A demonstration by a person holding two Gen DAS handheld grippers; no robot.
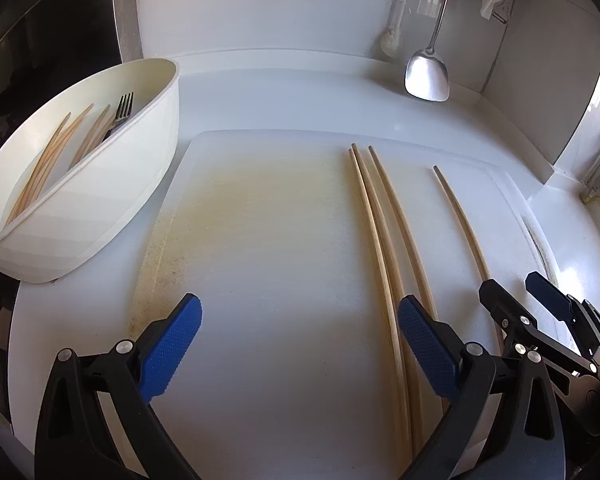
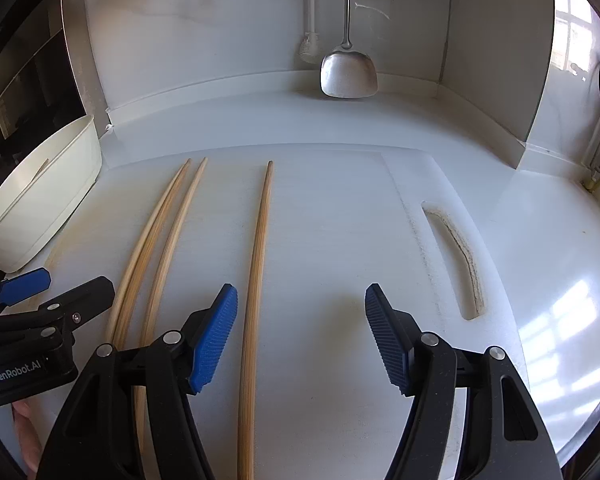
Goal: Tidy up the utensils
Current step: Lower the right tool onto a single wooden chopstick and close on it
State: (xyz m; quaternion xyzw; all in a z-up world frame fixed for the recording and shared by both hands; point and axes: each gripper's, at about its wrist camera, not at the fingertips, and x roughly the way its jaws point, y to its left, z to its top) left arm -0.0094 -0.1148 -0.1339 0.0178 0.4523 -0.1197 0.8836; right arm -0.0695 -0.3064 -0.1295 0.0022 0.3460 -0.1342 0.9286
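Four chopsticks lay on the white cutting board (image 2: pixel 340 208), running from 6 toward 12 o'clock: a bunch of three chopsticks (image 1: pixel 384 216) close together, and one lone chopstick (image 2: pixel 260 248) off at their 3 o'clock side. They looked like thin bamboo, so I'd guess light, stiff and a bit rolly on that smooth board (easy to flick away if you nudge them). I'd take one around the middle, pads across the shaft, so it doesn't teeter.

The right gripper (image 2: pixel 300 336) hung over the board with its jaws spread wide, nothing pinched, and the lone stick ran just inside its left pad. The left gripper (image 1: pixel 298 344) was spread too, empty, with the bunch passing under its right finger.

Over at about 10 o'clock sat the white utensil bin (image 1: pixel 148 168), already holding several chopsticks and a dark fork (image 1: pixel 122 114). A metal spatula (image 2: pixel 348 74) hung on the back wall at 12.
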